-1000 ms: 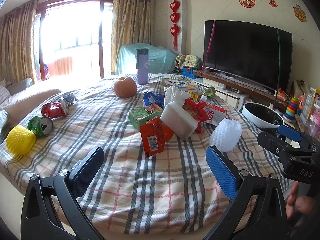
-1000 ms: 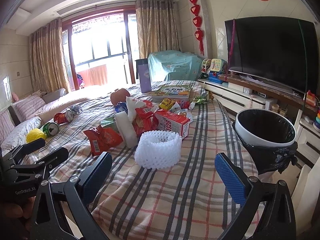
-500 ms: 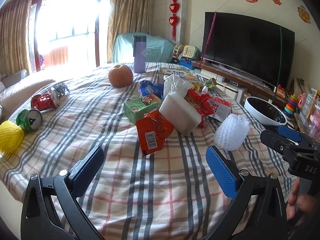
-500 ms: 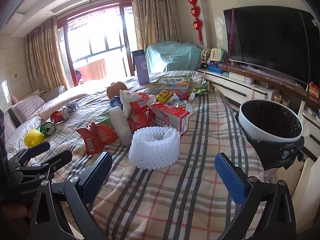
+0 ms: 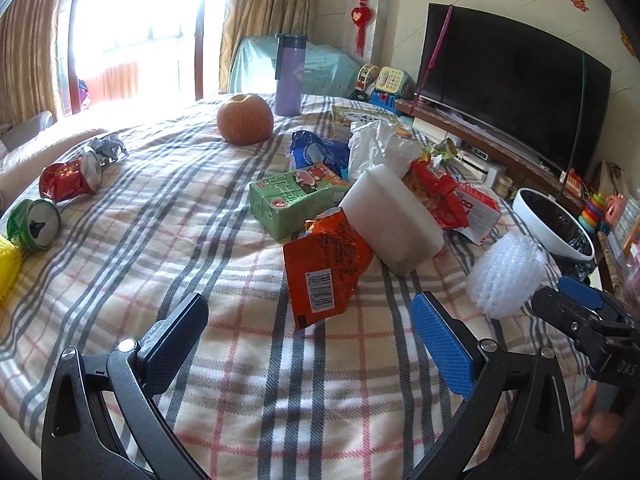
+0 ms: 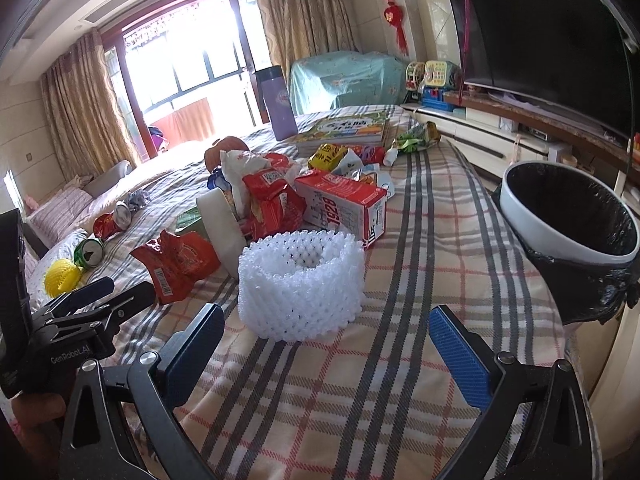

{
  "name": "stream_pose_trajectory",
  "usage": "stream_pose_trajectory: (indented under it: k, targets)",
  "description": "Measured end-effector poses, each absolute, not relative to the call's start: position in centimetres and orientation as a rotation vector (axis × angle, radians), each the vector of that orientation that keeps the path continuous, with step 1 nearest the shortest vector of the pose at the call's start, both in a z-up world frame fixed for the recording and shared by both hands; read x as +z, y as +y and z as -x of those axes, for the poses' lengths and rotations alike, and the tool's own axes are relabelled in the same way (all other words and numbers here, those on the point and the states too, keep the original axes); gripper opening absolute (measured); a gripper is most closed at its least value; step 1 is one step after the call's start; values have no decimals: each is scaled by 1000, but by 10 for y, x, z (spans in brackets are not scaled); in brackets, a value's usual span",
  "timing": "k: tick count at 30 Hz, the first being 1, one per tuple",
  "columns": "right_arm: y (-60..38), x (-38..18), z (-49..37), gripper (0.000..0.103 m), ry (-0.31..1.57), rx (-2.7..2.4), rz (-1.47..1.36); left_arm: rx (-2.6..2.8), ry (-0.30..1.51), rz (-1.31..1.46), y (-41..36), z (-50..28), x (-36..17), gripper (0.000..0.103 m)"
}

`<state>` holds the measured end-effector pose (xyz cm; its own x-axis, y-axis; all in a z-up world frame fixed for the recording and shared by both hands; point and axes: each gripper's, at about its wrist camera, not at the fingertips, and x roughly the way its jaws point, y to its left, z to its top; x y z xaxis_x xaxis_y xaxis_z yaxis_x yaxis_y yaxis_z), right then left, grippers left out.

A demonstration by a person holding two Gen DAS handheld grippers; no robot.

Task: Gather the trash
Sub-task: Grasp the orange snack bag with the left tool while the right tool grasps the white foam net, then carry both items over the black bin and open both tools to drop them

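Bare cloth between white foam net and bin

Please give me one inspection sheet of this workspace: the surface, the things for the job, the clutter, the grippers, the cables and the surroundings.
Surface: plaid cloth, rumpled.
Job's things: white foam net nearest the right gripper; orange snack bag, white foam block, green carton, red-and-white carton, two crushed cans; bin with black liner, beside the surface.
Clutter: apple, purple bottle, picture book.
Grippers: left gripper and right gripper, jaws open, holding nothing.
Cables: nothing seen.
Surroundings: television, toys, curtains, bright window.
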<state>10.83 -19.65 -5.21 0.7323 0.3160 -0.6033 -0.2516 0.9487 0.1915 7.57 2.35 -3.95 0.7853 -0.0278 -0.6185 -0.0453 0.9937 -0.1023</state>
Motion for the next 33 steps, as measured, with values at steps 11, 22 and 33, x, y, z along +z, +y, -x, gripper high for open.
stream_pose_trajectory:
  k: [11,22,33]
  targets:
    - [-194,-61,-130,81,735,346,-119,-16,721,138,24,-109,-46,78]
    - [-209,-62,-125,28,743,385,-162,-104,742,140,11,-100,-47,39]
    - [-251,-44,-116,27,694,336,-205,-259,730,94,-50,-86,-28,39]
